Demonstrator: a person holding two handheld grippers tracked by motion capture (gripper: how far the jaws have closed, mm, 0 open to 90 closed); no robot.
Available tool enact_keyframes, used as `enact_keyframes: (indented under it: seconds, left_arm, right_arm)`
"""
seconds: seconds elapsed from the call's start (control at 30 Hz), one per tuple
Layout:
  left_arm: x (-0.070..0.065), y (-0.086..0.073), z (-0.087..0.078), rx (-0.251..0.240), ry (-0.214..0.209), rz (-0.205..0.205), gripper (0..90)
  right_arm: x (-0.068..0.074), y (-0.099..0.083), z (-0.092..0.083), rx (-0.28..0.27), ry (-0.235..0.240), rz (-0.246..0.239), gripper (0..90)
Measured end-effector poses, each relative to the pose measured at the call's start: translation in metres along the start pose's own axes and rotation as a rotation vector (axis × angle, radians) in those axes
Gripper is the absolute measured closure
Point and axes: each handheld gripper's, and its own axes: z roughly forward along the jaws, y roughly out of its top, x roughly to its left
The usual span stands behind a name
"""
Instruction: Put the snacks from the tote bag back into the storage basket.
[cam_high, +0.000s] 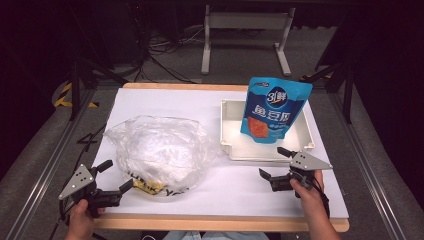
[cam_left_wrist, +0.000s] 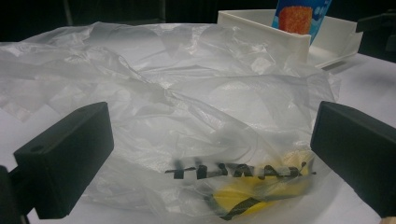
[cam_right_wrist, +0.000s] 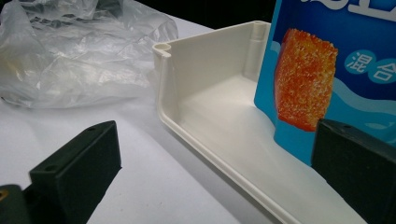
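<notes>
Gaping wide and empty, left tool (cam_high: 113, 176) fronts the plastic bag (cam_high: 159, 150); right tool (cam_high: 274, 162) likewise near the tray (cam_high: 227, 127).

A bare strip of white counter (cam_high: 220, 180) runs between the crumpled plastic bag (cam_high: 157, 150) and the white tray (cam_high: 235, 145), wide enough for a gripper to pass. The bag bulks directly ahead of the left gripper (cam_high: 114, 176). The upright blue snack pouch (cam_high: 272, 107) blocks the tray's far right part; the tray's near left floor lies open.
</notes>
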Motion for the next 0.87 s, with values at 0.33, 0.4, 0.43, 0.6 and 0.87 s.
enact_keyframes:
  seconds: [0.33, 0.4, 0.43, 0.6, 0.87]
  left_arm:
    - [0.006, -0.004, 0.002, -0.002, 0.049, -0.03, 0.3]
    - [0.006, -0.004, 0.003, 0.0, 0.048, -0.022, 0.3]
    - [0.006, -0.004, 0.004, 0.0, 0.045, -0.021, 0.3]
    - [0.005, -0.004, 0.005, 0.032, 0.004, -0.012, 0.4]
    - [0.0, -0.003, 0.005, 0.057, -0.062, 0.026, 0.3]
  right_arm:
    - [0.005, -0.005, 0.01, 0.061, 0.013, 0.002, 1.8]
    - [0.006, -0.005, 0.011, 0.066, 0.012, 0.005, 1.8]
    - [0.005, -0.005, 0.012, 0.065, 0.014, 0.007, 1.8]
    - [0.005, -0.005, 0.012, 0.069, 0.023, 0.012, 1.8]
    - [0.007, -0.007, 0.014, 0.042, 0.036, 0.024, 1.8]
